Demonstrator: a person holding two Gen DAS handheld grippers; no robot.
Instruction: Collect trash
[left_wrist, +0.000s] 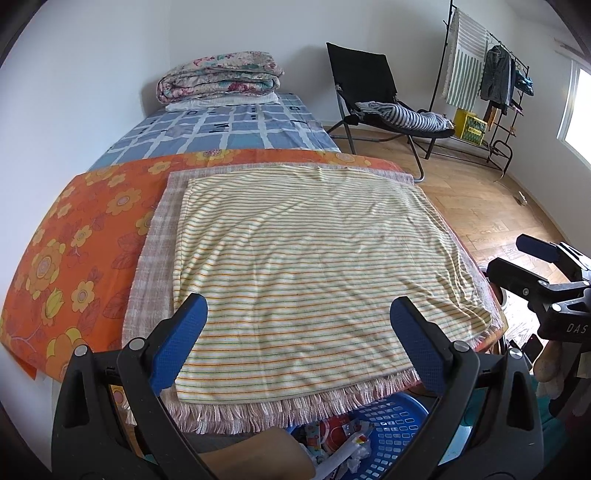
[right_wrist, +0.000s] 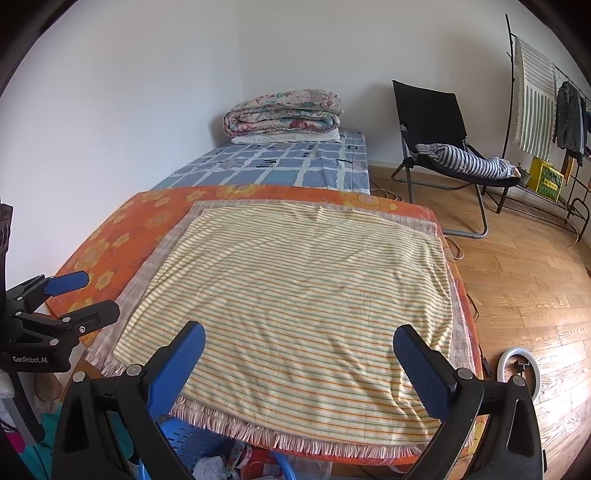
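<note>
A blue plastic basket (left_wrist: 402, 424) stands on the floor below the foot of the bed and holds crumpled wrappers and paper trash (left_wrist: 343, 435). The right wrist view shows the same basket (right_wrist: 184, 441) and its trash (right_wrist: 210, 467) at the bottom edge. My left gripper (left_wrist: 298, 308) is open and empty above the striped cloth (left_wrist: 314, 251). Beside it, my right gripper (right_wrist: 299, 336) is also open and empty over the same cloth (right_wrist: 295, 288). Each one appears in the other's view: the right gripper (left_wrist: 515, 258) and the left gripper (right_wrist: 96, 295). No trash is visible on the cloth.
An orange floral sheet (left_wrist: 74, 251) and a blue checked sheet (left_wrist: 229, 129) cover the bed, with a folded quilt (left_wrist: 218, 79) at its far end. A black folding chair (right_wrist: 439, 140), a clothes rack (right_wrist: 546, 122) and a white ring (right_wrist: 517, 373) are on the wooden floor to the right.
</note>
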